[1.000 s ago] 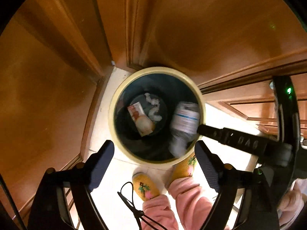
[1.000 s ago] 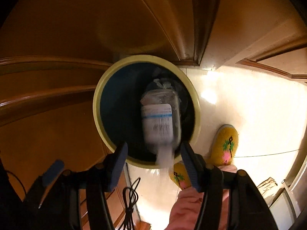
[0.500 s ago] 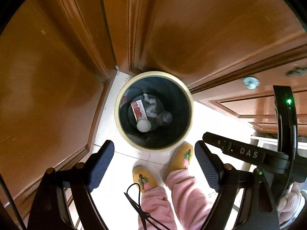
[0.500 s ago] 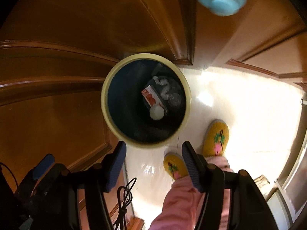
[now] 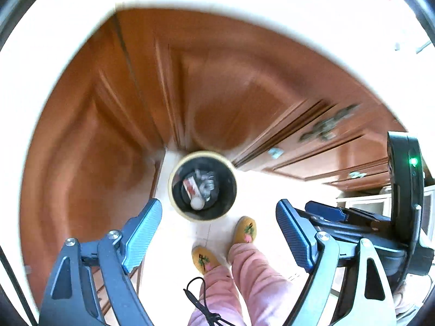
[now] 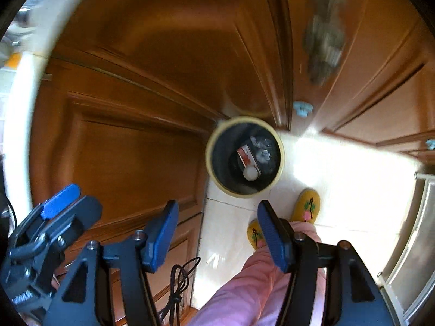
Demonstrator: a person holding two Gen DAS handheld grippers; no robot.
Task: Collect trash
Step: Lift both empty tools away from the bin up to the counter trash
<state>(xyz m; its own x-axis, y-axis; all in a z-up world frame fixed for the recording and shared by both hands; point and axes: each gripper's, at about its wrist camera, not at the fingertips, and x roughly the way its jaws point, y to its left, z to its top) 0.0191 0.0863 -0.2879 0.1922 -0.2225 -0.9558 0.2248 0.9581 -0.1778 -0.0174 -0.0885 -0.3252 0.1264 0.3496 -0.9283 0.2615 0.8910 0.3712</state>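
A round bin with a cream rim point(image 5: 174, 190) point(image 6: 210, 165) stands on the pale floor in the corner of wooden cabinets, far below both grippers. Inside lie a red and white packet point(image 5: 189, 185) point(image 6: 244, 153), a clear plastic bottle point(image 5: 206, 183) point(image 6: 262, 152) and a round white piece point(image 5: 197, 203) point(image 6: 250, 174). My left gripper point(image 5: 218, 225) hangs high above the bin, open and empty. My right gripper point(image 6: 217, 229) is also open and empty, high above the bin; its body shows at the right of the left wrist view.
Wooden cabinet doors point(image 5: 108, 141) point(image 6: 130, 157) surround the bin, with a white countertop edge point(image 5: 244, 8) above. A person's pink trouser legs point(image 5: 252, 277) and yellow slippers point(image 5: 246, 229) point(image 6: 307, 206) stand just in front of the bin. A black cable point(image 6: 176, 279) dangles below.
The plastic bottle, in mid-fall from my right gripper a second ago, now lies in the bin. Both grippers have risen far above the bin, which looks much smaller; the countertop edge has come into view.
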